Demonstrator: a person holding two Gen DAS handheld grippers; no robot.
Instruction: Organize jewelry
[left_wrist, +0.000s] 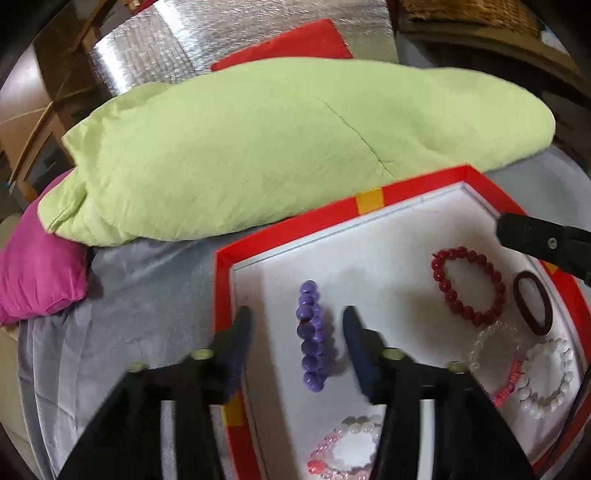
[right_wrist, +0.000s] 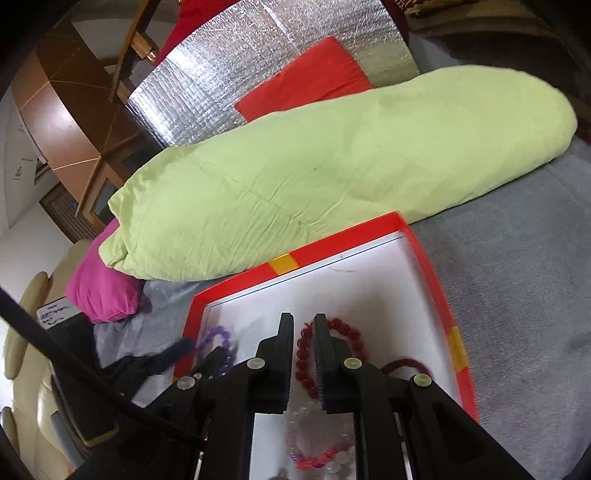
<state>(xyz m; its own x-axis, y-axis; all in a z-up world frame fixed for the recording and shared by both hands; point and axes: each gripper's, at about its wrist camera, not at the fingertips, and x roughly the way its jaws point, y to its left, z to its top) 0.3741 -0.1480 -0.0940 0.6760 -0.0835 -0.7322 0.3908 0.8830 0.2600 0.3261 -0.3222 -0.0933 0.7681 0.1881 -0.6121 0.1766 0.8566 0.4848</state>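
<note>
Nearest the left wrist camera, a pink and white bead bracelet (left_wrist: 345, 448) lies on the white floor of the red-rimmed box (left_wrist: 406, 188), partly behind the left gripper's arm. The left gripper (left_wrist: 297, 326) stands with its jaws apart, and the purple bead bracelet (left_wrist: 313, 334) lies on the box floor between its fingers, touching neither pad.

To the right in that view, a white bead bracelet (left_wrist: 548, 376), a clear bead bracelet (left_wrist: 493, 345) and a pink one (left_wrist: 508, 386) lie bunched together. Just beyond them a dark red hair tie (left_wrist: 532, 301) lies beside a dark red bead bracelet (left_wrist: 467, 286).

In the right wrist view, the right gripper (right_wrist: 303, 326) hangs over the dark red bead bracelet (right_wrist: 334, 345) with its jaws nearly closed, a narrow gap between the pads. Whether the pads touch the beads cannot be told.

The box sits on a grey blanket (right_wrist: 517, 288). Past it lies a long light green pillow (left_wrist: 280, 147), with a magenta cushion (left_wrist: 37, 266) at its left end. Farther back come a red cloth (right_wrist: 306, 79) and a silver foil sheet (right_wrist: 229, 62).
</note>
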